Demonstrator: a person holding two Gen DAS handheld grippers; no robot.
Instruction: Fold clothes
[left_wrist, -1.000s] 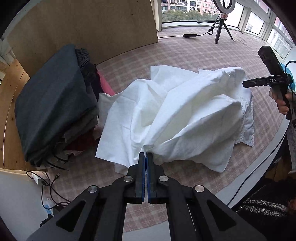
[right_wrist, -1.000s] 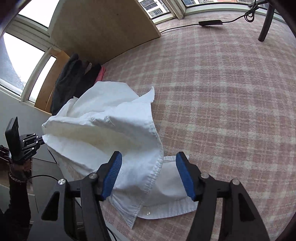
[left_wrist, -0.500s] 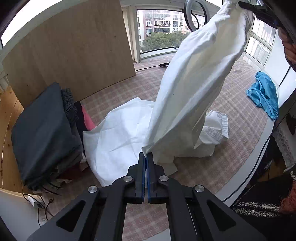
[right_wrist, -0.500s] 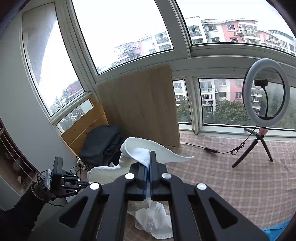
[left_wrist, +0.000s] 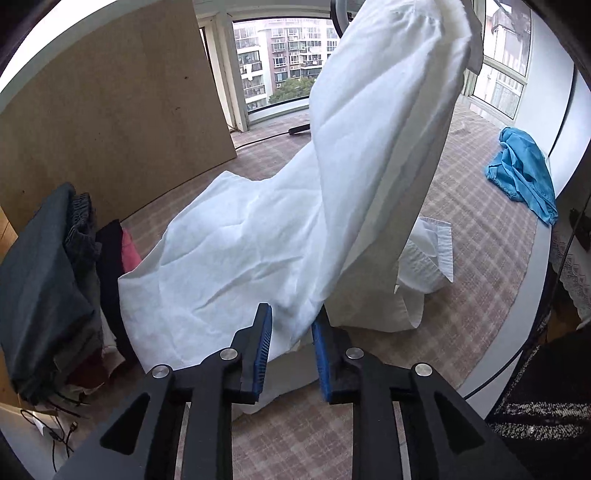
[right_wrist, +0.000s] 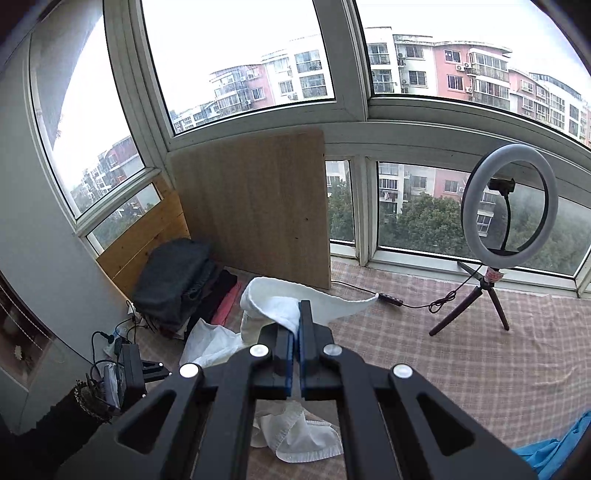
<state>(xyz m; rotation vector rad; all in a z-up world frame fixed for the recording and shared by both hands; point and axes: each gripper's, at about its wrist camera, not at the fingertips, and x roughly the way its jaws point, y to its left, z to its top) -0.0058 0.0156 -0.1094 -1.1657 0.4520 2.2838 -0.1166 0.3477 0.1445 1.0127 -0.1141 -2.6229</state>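
The left gripper (left_wrist: 291, 325), closed half a second earlier, had spread its jaws apart around the white shirt's (left_wrist: 258, 240) lower fold; the right gripper (right_wrist: 294, 325) stayed clamped on the shirt's raised edge above the checked mat (left_wrist: 480, 288).

A ring light (right_wrist: 509, 205) on a small tripod (right_wrist: 480, 302) stands at three o'clock in the right wrist view, its cable (right_wrist: 421, 304) trailing left across the checked pink cover (right_wrist: 461, 354) to an inline switch (right_wrist: 389, 298). Behind it, windows (right_wrist: 236, 62) show apartment blocks and trees. A plywood board (right_wrist: 255, 206) leans at the centre (a second, yellower panel (right_wrist: 142, 236) sits at nine o'clock). In the left wrist view a power strip with wires (left_wrist: 48, 430) lies at seven o'clock, and a lace-edged cloth (left_wrist: 574, 273) hangs at three o'clock.
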